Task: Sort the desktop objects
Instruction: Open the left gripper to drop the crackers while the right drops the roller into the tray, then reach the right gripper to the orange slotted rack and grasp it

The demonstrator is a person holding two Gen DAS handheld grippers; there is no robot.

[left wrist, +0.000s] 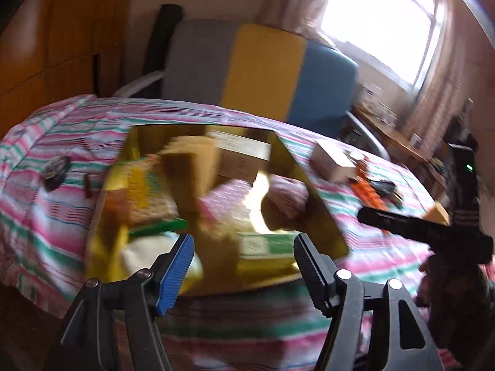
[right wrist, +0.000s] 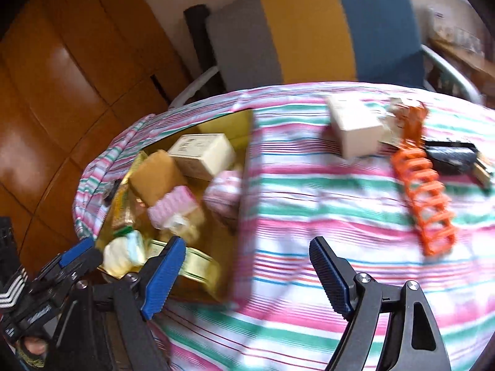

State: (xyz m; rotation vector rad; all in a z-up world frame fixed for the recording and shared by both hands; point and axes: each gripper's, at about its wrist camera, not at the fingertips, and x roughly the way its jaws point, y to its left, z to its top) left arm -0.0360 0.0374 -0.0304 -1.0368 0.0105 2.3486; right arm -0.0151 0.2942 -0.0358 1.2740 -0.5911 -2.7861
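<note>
Right wrist view: right tool (right wrist: 247, 275) released over bare striped cloth (right wrist: 309, 204) beside gold box (right wrist: 244, 142) edge.

Motion blur smears the packets inside the gold box (left wrist: 312, 185) in the left wrist view, so none can be named. The small dark thing (left wrist: 55, 170) near the tabletop's left edge is unreadable. The picture's right edge cuts off the black item (right wrist: 451, 156) beside the orange rack (right wrist: 423, 198).

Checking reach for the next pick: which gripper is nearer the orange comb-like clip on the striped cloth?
Right. The right gripper hangs open over the cloth just short of the orange clip. The left gripper is over the yellow box, which lies left of the clip.
</note>
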